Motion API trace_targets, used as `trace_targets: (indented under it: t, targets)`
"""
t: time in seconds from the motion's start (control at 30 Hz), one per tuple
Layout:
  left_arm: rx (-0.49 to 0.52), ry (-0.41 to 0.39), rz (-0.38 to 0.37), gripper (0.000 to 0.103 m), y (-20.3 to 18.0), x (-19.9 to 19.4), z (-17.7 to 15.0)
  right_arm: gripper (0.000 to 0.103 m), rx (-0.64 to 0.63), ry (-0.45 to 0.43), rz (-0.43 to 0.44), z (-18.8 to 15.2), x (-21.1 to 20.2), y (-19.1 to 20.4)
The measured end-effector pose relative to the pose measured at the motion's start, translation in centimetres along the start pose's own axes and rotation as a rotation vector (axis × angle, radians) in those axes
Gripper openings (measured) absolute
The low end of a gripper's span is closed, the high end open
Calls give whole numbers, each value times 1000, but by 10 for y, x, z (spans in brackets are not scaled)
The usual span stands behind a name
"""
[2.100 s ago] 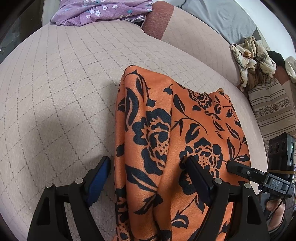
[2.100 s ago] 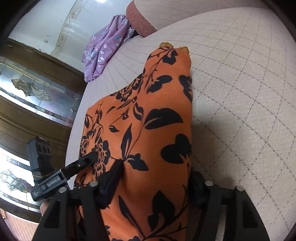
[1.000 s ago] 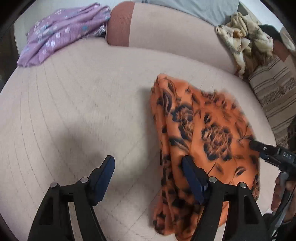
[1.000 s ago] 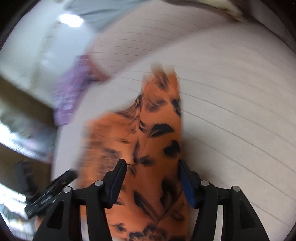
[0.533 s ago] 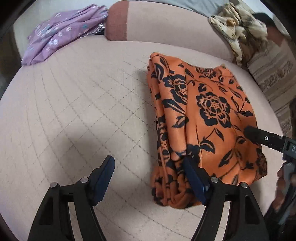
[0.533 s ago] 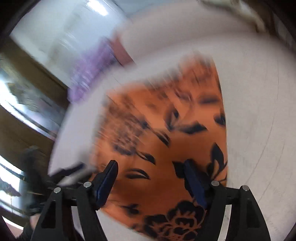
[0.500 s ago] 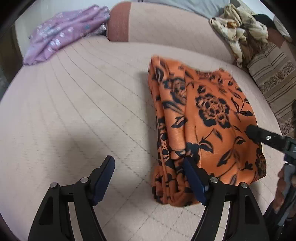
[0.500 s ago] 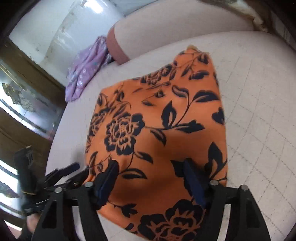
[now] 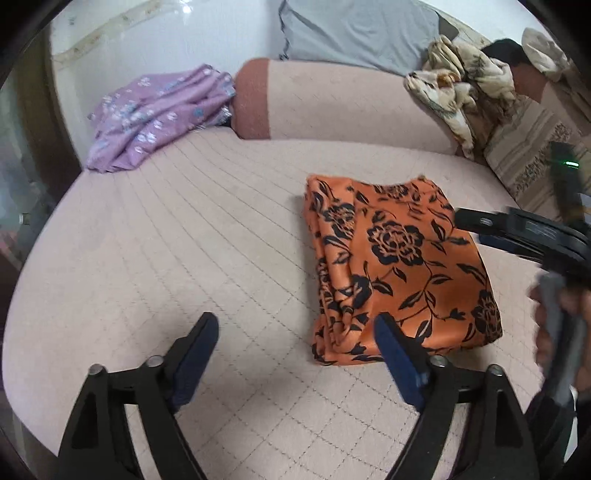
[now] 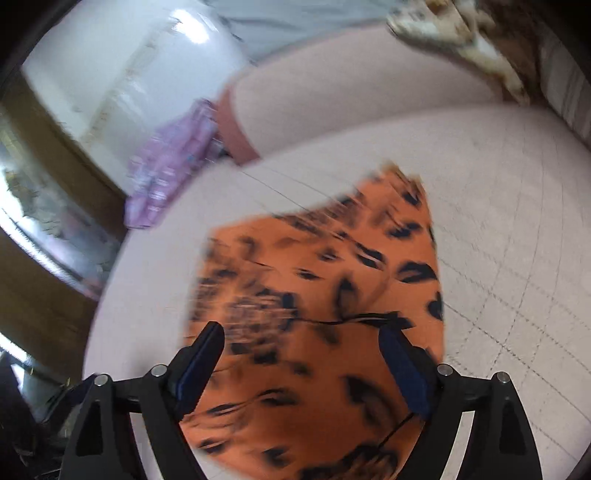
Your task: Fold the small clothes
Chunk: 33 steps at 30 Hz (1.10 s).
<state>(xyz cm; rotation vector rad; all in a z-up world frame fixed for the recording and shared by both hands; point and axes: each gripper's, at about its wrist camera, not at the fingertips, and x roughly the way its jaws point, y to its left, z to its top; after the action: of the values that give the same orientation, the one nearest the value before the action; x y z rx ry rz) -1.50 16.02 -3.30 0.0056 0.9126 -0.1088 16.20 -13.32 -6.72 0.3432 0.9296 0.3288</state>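
Observation:
An orange garment with black flowers (image 9: 399,266) lies folded into a rough rectangle on the beige quilted cushion (image 9: 184,251). My left gripper (image 9: 295,339) is open and empty, raised above the cushion just in front and left of the garment. My right gripper (image 10: 299,343) is open and empty, hovering over the garment (image 10: 325,295); that view is blurred by motion. The right gripper also shows at the right edge of the left wrist view (image 9: 517,236), above the garment's right side.
A purple flowered garment (image 9: 159,114) lies at the cushion's back left. A bolster (image 9: 332,103) runs along the back with a grey pillow (image 9: 354,33) behind it. Crumpled cream fabric (image 9: 454,85) and a striped cushion (image 9: 528,155) sit at the back right.
Both grippers have let go of the orange garment and pulled back and up from it. The garment now lies flat and folded on the cushion.

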Motion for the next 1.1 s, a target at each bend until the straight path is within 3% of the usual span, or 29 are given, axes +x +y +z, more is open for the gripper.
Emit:
trace_targets:
  t: [0.2, 0.3, 0.57, 0.73, 1.1]
  targets:
    - [17, -48, 10, 92, -16, -25, -7, 89, -112, -41, -60, -38, -59, 34]
    - [17, -60, 32, 93, -22, -33, -11, 90, -163, -46, -149, -65, -76, 44]
    - [-50, -62, 51, 93, -26, -52, -20, 91, -186, 5, -319, -105, -93, 51]
    - [-49, -60, 39, 95, -36, -59, -17, 91, -221, 29, -359, -113, -101, 55]
    - [-33, -84, 62, 96, -44, -64, -14, 91, -246, 27, -351, -111, -111, 62]
